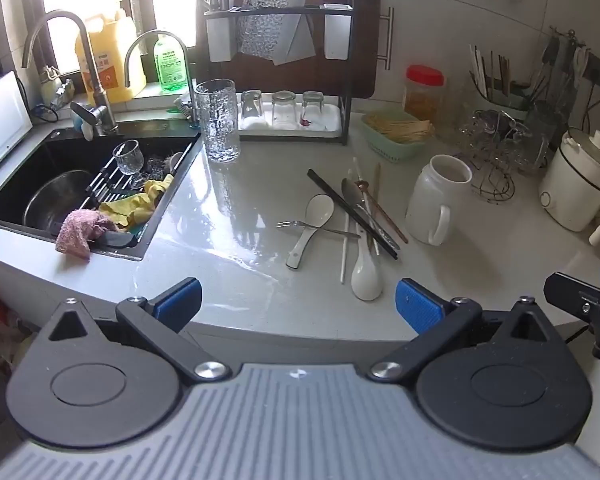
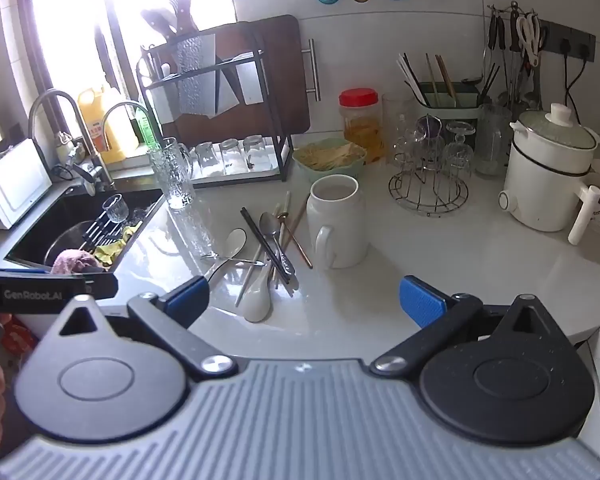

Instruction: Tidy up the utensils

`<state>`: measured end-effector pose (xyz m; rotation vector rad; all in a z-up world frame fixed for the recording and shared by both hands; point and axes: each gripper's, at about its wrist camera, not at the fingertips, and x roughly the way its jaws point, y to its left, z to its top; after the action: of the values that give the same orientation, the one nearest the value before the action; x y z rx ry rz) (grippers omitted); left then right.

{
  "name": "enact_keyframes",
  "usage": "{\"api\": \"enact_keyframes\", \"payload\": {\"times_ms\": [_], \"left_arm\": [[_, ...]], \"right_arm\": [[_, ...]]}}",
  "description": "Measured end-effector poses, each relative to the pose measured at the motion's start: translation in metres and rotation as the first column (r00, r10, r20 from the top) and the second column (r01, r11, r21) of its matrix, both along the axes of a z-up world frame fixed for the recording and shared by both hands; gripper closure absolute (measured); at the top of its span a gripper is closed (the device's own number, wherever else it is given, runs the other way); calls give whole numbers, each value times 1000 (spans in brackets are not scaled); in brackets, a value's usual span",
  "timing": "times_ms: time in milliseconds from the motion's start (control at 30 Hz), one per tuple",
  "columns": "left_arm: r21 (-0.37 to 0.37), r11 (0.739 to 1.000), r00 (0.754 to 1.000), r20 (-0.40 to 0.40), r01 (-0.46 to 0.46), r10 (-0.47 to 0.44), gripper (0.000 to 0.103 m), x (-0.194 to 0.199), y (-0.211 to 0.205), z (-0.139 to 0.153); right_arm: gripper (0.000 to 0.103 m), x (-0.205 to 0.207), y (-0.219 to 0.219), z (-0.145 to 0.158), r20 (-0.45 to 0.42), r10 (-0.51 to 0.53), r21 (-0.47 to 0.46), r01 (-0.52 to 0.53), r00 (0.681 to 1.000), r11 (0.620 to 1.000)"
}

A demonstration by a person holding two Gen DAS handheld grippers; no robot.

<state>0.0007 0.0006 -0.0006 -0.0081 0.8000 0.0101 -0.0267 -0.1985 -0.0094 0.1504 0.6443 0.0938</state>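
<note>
Left wrist view, jumbled utensils (image 1: pixel 348 220) beside white mug (image 1: pixel 436 200), both tools (image 1: pixel 298 304) (image 2: pixel 304 300) spread apart, empty

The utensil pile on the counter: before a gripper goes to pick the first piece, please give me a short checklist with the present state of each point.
1. left gripper open and empty: ok.
2. right gripper open and empty: ok.
3. white mug upright beside the pile, mouth open, nothing seen inside: ok.
4. Utensils lie apart for a clean grasp: not ok; the black chopsticks cross the metal spoon, and the fork lies over a white ceramic spoon.
5. Path over the counter to the pile free: ok.
6. Counter dry: cannot tell; it shines, and streaks show.
</note>
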Motion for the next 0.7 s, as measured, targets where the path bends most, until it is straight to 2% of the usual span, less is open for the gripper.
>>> {"api": "enact_keyframes", "payload": {"times_ms": [267, 300, 500, 567, 700], "left_arm": [[-7, 1000, 1000, 0, 22, -22, 0, 4, 8, -1], [6, 1000, 1000, 0, -6, 6, 0, -5, 8, -3], [10, 1000, 1000, 5, 3, -3, 0, -10, 14, -6], [27, 999, 999, 15, -29, 28, 0, -2, -1, 0], [5, 999, 999, 28, -45, 45, 0, -1, 3, 5]], "right_arm": [[0, 2, 0, -1, -9, -2, -6, 2, 1000, 1000], [0, 2, 3, 0, -13, -2, -3, 2, 1000, 1000], [0, 1, -3, -1, -10, -5, 8, 5, 1000, 1000], [0, 0, -4, -2, -8, -7, 9, 7, 1000, 1000], [0, 0, -3, -1, -9, -5, 10, 5, 1000, 1000]]}}
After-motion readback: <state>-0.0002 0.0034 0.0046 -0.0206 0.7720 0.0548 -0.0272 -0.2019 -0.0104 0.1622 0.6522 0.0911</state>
